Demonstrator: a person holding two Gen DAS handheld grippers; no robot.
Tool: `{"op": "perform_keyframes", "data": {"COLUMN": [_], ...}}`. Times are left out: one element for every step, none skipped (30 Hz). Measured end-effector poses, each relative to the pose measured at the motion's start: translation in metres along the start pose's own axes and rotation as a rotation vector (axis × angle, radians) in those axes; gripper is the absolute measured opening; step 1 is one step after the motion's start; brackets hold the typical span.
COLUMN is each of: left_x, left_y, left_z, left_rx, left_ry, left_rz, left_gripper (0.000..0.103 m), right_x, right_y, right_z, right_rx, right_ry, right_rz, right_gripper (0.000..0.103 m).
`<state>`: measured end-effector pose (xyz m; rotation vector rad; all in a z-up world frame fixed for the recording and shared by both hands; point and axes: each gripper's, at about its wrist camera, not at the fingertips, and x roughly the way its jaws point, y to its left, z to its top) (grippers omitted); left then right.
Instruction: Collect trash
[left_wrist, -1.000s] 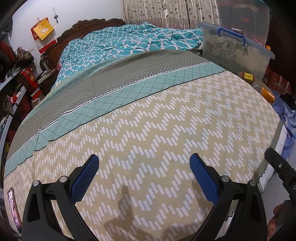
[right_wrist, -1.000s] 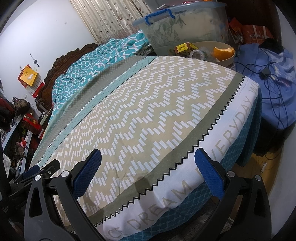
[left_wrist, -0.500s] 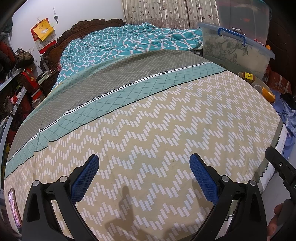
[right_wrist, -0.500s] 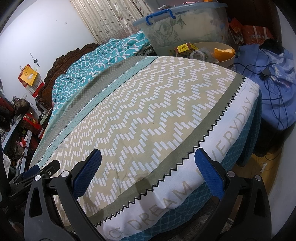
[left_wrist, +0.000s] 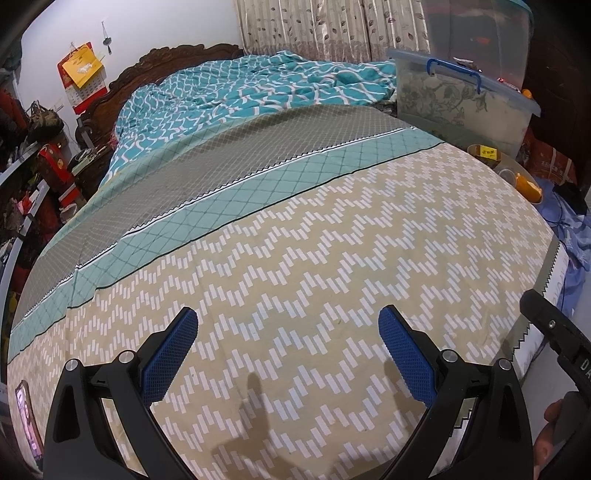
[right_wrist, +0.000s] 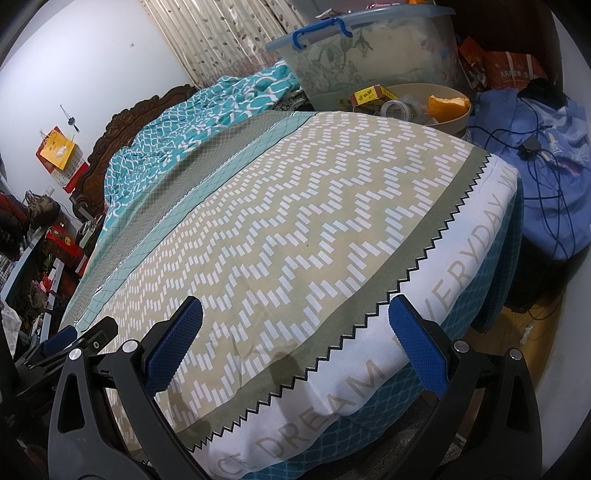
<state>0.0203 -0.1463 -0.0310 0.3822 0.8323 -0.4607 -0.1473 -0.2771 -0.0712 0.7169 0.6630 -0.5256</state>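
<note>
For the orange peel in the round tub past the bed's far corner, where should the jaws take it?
Grip the orange peel by its raised upper rim, coming from above: it stands above the tub wall, which blocks a sideways approach. Both grippers are open.

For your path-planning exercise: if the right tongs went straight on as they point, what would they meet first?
Probably the bedsheet: the open right tongs point low across the bed, nothing between them. Depth is unclear.

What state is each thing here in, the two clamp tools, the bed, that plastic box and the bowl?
Left gripper: open, empty, over the bed.
Right gripper: open, empty, above the bed's foot edge.
Bedsheet: spread flat.
Quilt: crumpled near the headboard.
Box: lid on.
Bowl: holds an orange piece, a small carton and a jar.
</note>
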Motion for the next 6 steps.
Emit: {"op": "perform_keyframes", "data": {"left_x": [-0.0004, -0.0004, -0.0003, -0.0001, 0.0004, 0.0012], "left_y": [0.0004, -0.0007, -0.0013, -0.0019, -0.002, -0.0027], "left_z": [-0.0002, 0.0001, -0.0002, -0.0001, -0.0001, 0.0003], "left_rx": [0.001, 0.002, 0.002, 0.002, 0.0, -0.003], "left_ry": [0.002, 0.003, 0.006, 0.007, 0.01, 0.013], "left_rz": [-0.007, -0.012, -0.015, -0.014, -0.015, -0.017], "left_gripper": [0.094, 0.094, 0.094, 0.094, 0.094, 0.094], "right_x": [0.0, 0.0, 0.0001, 0.0002, 0.0002, 0.0], "right_y": [0.0001, 0.0001, 0.0001, 0.0001, 0.0002, 0.0005], "right_z": [-0.0002, -0.0004, -0.0002, -0.0004, 0.0, -0.0002], "right_rx": [0.0, 0.0, 0.0, 0.0, 0.001, 0.001], "right_ry": [0.0, -0.001, 0.0, 0.0, 0.0, 0.001], "right_rz": [0.0, 0.0, 0.0, -0.001, -0.001, -0.001], "right_gripper": [0.1, 0.1, 0.1, 0.1, 0.1, 0.1]}}
